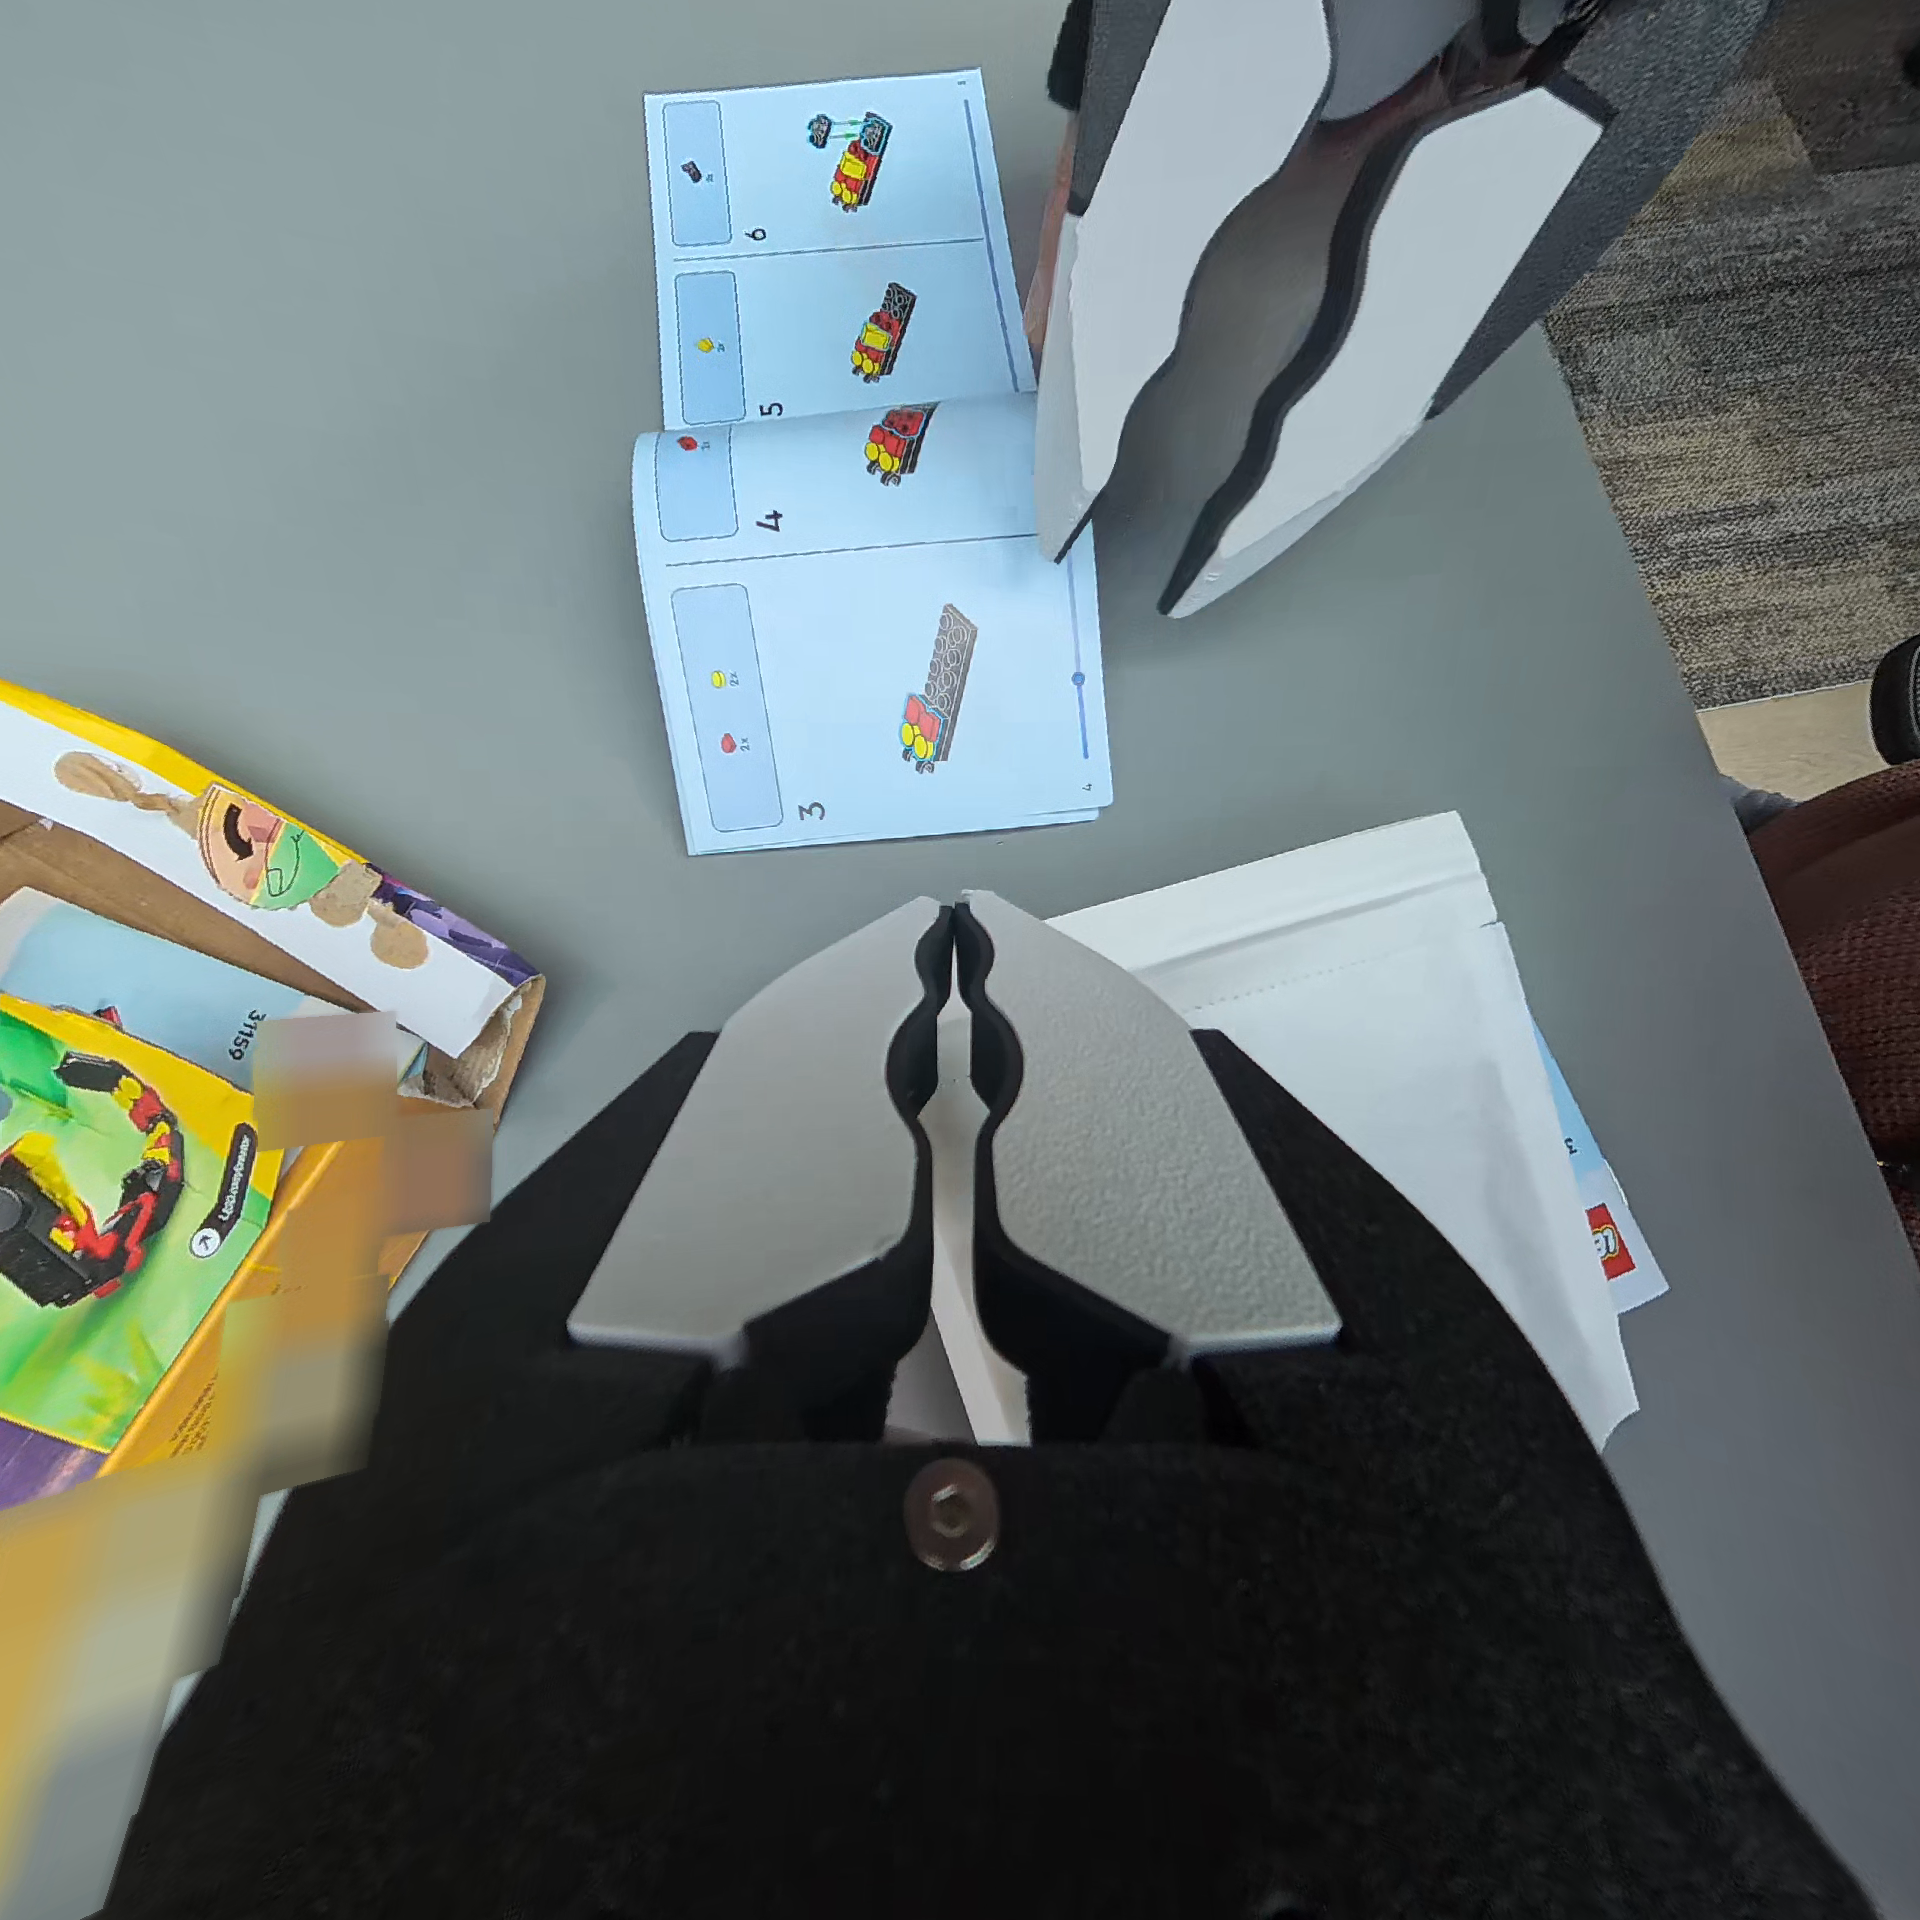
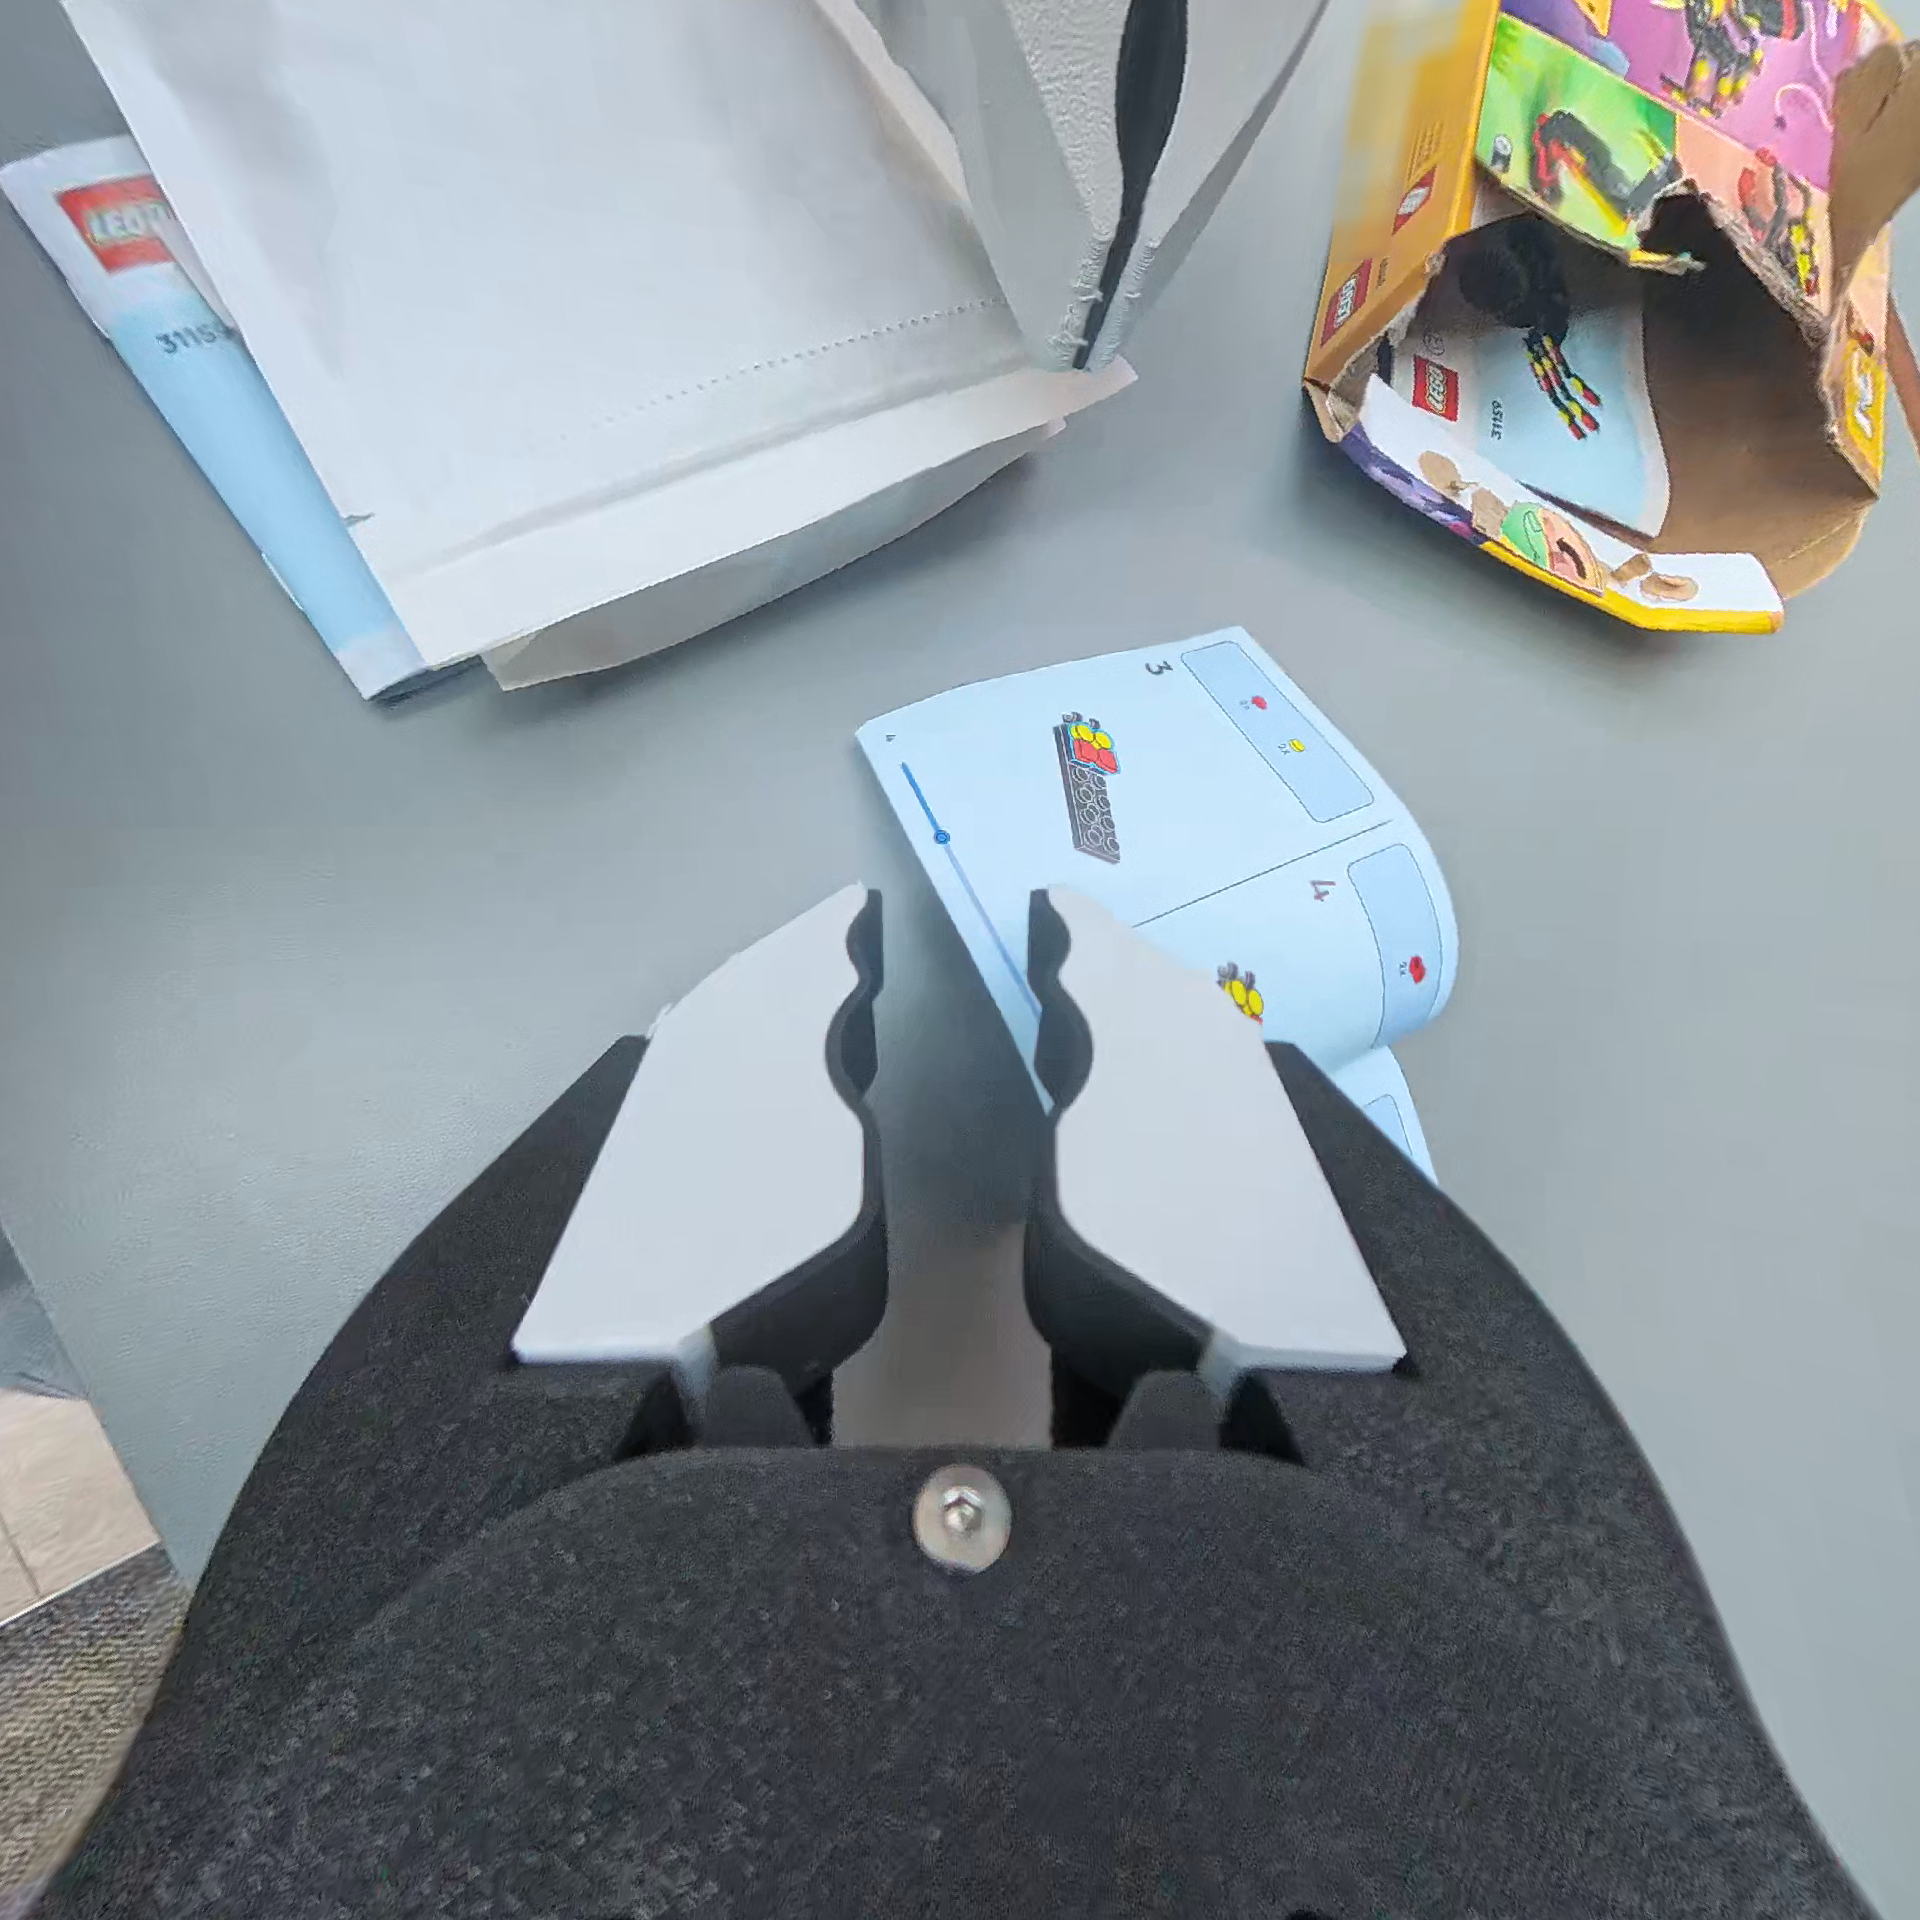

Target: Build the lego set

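An open pale-blue instruction booklet lies on the grey table; it also shows in the right wrist view. My right gripper is open, its fingers either side of the booklet's near edge just above the table; in the left wrist view it comes down from the upper right onto the page edge. My left gripper is shut, and in the right wrist view it pinches the edge of a white paper bag, also seen in the left wrist view. No loose bricks show.
A torn-open yellow set box lies at the left, with a booklet inside. Another booklet lies under the bag. The table edge runs along the right, with carpet and a dark red chair beyond. My right fingertips sit around 9 cm from my left ones.
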The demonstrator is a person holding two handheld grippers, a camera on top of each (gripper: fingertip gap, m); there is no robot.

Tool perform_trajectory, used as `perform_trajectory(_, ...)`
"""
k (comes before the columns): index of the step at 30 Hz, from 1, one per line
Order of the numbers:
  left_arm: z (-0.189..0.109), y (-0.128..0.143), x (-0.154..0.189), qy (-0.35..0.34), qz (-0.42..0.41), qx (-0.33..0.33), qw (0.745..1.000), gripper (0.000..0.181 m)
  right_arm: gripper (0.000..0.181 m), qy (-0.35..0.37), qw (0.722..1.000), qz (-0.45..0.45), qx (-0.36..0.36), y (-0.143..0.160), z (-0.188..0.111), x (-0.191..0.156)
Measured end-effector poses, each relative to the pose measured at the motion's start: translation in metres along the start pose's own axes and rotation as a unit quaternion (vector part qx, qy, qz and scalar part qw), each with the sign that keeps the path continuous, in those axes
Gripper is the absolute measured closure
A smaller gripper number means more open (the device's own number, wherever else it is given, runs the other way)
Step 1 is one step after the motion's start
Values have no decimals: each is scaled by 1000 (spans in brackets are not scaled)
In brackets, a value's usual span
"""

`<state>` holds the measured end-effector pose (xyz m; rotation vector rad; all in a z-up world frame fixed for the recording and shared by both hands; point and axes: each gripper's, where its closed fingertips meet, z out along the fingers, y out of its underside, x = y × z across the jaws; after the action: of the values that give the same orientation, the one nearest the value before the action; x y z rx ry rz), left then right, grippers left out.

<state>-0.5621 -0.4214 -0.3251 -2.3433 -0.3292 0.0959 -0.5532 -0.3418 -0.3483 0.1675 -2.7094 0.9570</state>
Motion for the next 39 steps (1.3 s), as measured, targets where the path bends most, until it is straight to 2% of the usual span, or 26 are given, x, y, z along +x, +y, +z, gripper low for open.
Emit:
perform_trajectory(1, 0, 0, 0, 0, -1, 2, 1000, 181, 151, 12, 1000, -18, -10, 0, -1, -1)
perform_trajectory(5, 1, -1, -1, 0, -4, 4, 1000, 181, 153, 38, 994, -88, -51, 5, 5, -3)
perform_trajectory(10, 2, 0, 2, 2, -4, 4, 1000, 181, 174, 51, 989, -123, -66, 4, 12, 1)
perform_trajectory(18, -2, -2, 3, 6, -4, 5, 1000, 181, 161, 32, 984, -147, -93, 8, 13, -5)
perform_trajectory(24, -2, -1, 2, 5, -5, 5, 1000, 181, 181, 38, 984, -148, -89, 4, 11, -2)
perform_trajectory(30, -3, -2, 2, 6, -6, 6, 1000, 181, 181, 40, 983, -149, -95, 7, 11, -1)
perform_trajectory(33, -3, -3, 2, 6, -5, 8, 1000, 181, 181, 36, 988, -127, -80, 4, 9, -1)
perform_trajectory(36, -2, -6, 6, 10, -2, 12, 1000, 181, 181, 20, 999, -42, -26, -6, 1, 3)
perform_trajectory(39, -1, -10, 8, 11, 2, 17, 1000, 181, 181, 11, 996, 72, 48, -16, -12, 13)
